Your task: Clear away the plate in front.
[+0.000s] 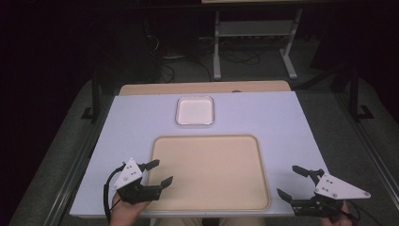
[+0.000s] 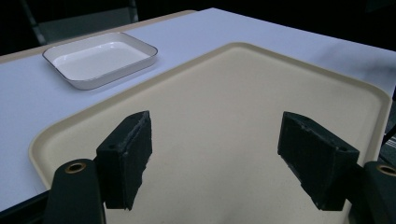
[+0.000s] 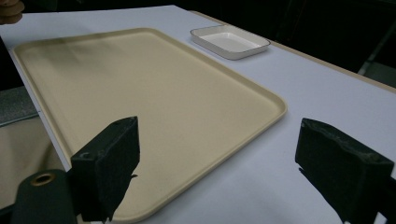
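A large beige tray lies empty on the white table, near its front edge. Behind it stands a small white dish with a thin dark rim, also empty. My left gripper hovers at the tray's left front corner, jaws wide open with nothing between them. In the left gripper view the tray spreads ahead and the dish sits at upper left. My right gripper is open beside the tray's right front corner. The right gripper view has the tray at left and the dish far off.
The white table top has bare room on both sides of the tray. A wooden strip runs along its far edge. Beyond it stands a metal frame on a dark floor.
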The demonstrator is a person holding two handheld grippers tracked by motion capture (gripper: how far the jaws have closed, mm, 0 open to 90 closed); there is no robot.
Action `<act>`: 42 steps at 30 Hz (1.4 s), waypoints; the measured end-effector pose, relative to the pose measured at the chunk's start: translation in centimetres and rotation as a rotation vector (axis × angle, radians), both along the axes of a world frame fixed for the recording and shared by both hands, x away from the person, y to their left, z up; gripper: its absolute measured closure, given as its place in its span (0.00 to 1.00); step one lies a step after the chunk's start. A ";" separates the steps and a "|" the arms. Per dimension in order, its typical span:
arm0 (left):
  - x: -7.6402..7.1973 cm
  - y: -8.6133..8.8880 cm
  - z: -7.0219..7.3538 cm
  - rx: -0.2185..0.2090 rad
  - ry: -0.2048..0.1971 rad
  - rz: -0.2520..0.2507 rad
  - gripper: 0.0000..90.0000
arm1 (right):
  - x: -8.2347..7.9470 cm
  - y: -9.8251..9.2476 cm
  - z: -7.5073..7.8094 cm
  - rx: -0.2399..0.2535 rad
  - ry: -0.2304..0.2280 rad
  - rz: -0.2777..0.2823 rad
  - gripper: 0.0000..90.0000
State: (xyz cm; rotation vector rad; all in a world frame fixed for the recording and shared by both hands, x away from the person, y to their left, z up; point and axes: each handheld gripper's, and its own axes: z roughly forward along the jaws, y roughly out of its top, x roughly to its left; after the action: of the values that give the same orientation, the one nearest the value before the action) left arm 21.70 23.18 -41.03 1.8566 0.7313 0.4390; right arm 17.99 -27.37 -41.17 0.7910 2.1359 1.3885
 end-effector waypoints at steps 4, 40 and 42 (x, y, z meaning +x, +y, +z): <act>0.0 0.0 -0.2 0.009 0.016 -0.006 0.28 | 0.0 0.1 0.0 -0.006 0.002 0.003 0.14; 3.4 -1.7 2.2 0.042 0.036 -0.056 0.29 | -0.2 -0.1 -0.1 -0.009 0.009 -0.003 0.14; 3.8 -1.8 2.3 0.043 0.043 -0.057 0.29 | -0.2 -0.1 -0.1 -0.008 0.009 -0.001 0.14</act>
State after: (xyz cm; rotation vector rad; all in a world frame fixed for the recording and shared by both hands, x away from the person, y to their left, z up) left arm 25.50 21.42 -38.75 1.9278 0.7006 0.3822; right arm 17.80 -27.46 -41.24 0.7966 2.1468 1.3781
